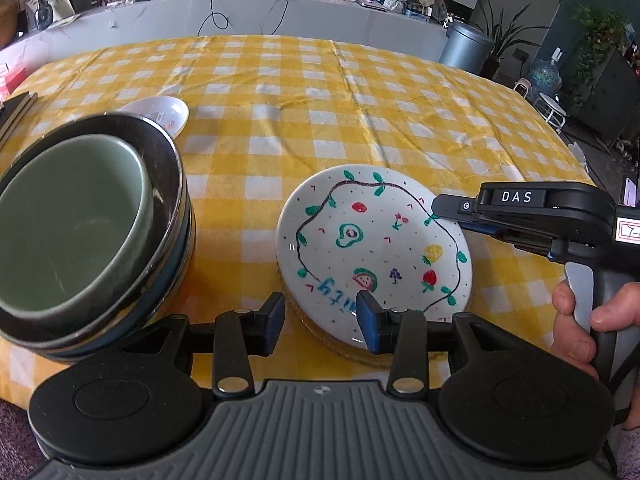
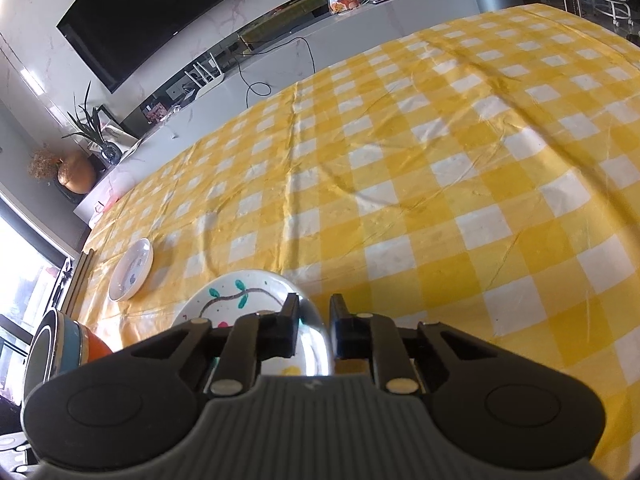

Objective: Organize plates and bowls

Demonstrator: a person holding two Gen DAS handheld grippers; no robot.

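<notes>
At the left of the left wrist frame stood the stacked bowls [image 1: 80, 240] on the yellow-checked counter [image 1: 360, 112]. At lower centre the left tongs [image 1: 320, 318] stood apart over the painted plate's [image 1: 372, 248] near rim. At right, the right tongs [image 1: 442, 206] clamped the plate's far rim.

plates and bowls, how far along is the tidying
Done: a green bowl sits nested in a steel bowl atop the stack. In hand: the right tongs reach over the rim of the painted plate, which lies on a woven mat; whether they grip it is unclear. The left tongs stand open at its near edge. Left: that plate, and the small white dish lying apart.
</notes>
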